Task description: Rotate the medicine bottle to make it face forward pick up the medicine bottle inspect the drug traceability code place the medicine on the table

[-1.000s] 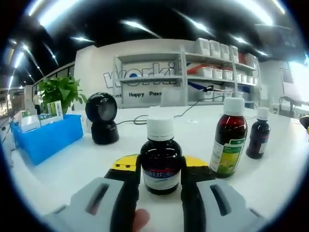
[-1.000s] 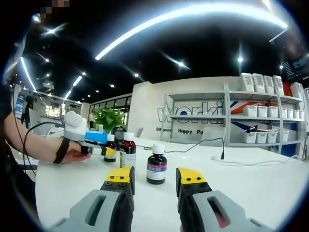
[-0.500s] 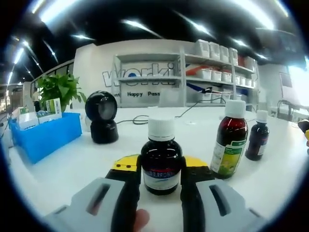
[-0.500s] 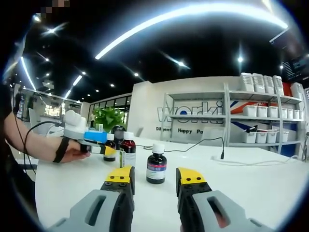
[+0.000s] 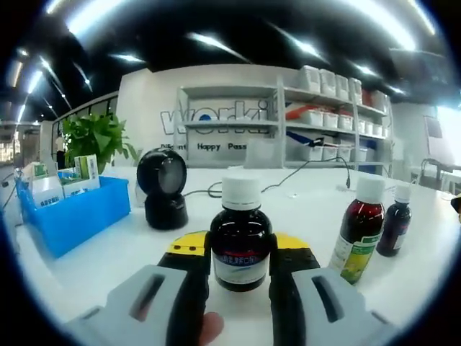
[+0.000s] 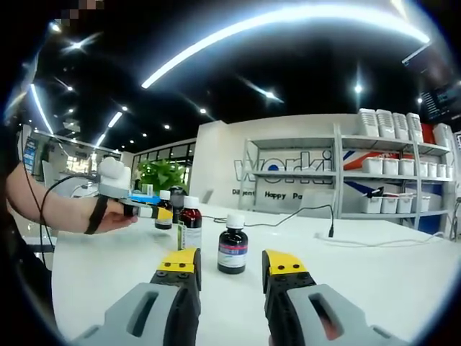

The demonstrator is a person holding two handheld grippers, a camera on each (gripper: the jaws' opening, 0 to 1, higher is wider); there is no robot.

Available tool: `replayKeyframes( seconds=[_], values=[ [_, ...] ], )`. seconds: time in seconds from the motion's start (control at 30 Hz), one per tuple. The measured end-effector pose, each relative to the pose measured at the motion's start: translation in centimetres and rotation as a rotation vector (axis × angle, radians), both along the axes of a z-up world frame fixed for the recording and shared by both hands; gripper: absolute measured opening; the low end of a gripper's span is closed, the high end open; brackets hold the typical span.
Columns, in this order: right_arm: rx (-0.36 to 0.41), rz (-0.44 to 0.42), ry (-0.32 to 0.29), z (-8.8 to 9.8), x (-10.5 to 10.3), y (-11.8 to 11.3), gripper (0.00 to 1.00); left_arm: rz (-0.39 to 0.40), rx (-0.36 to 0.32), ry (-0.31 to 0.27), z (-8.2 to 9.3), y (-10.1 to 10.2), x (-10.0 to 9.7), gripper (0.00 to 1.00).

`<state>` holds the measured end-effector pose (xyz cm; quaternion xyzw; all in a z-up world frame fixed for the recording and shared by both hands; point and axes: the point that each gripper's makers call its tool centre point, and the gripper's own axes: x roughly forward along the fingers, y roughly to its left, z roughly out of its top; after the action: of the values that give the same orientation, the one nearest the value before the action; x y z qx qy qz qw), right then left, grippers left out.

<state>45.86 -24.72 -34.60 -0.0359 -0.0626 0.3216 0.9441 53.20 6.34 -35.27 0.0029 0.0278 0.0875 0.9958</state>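
- In the left gripper view the left gripper (image 5: 240,261) has its jaws clamped on the medicine bottle (image 5: 240,238), a dark bottle with a white cap and a blue-and-white label, upright at the centre of the view.
- In the right gripper view that same bottle, at 9 o'clock, looks lifted clear of the white tabletop (image 6: 360,281) in the gripper held by a person's hand (image 6: 115,216).
- At 3 o'clock in the left gripper view stand a taller red bottle (image 5: 359,231) with a green label and, just beside it, a small dark bottle (image 5: 395,222), both on the tabletop.
- At 10 o'clock from the held bottle sits a black scanner (image 5: 163,189); a blue bin (image 5: 72,216) of boxes lies at 9 o'clock.
- The right gripper (image 6: 230,270) has its jaws apart with nothing between them, hovering over the tabletop.
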Motion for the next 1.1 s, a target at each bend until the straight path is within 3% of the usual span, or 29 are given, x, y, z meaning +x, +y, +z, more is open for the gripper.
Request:
replayKeyframes(
  seconds=[0.37,0.67,1.0,1.1],
  values=[
    [0.007,0.001,-0.001,0.1,0.0,-0.1,0.29,0.089,0.016,-0.048,3.5,2.0,2.8,0.22],
    [0.008,0.009,-0.001,0.1,-0.1,0.1,0.29,0.17,0.006,-0.03,3.4,4.8,4.4,0.22],
    [0.009,0.011,0.003,0.0,0.0,0.0,0.28,0.226,-0.009,-0.03,3.2,6.3,6.1,0.22],
    [0.011,0.012,0.007,0.0,0.0,0.0,0.27,0.23,0.023,-0.036,3.3,6.5,6.8,0.22]
  ],
)
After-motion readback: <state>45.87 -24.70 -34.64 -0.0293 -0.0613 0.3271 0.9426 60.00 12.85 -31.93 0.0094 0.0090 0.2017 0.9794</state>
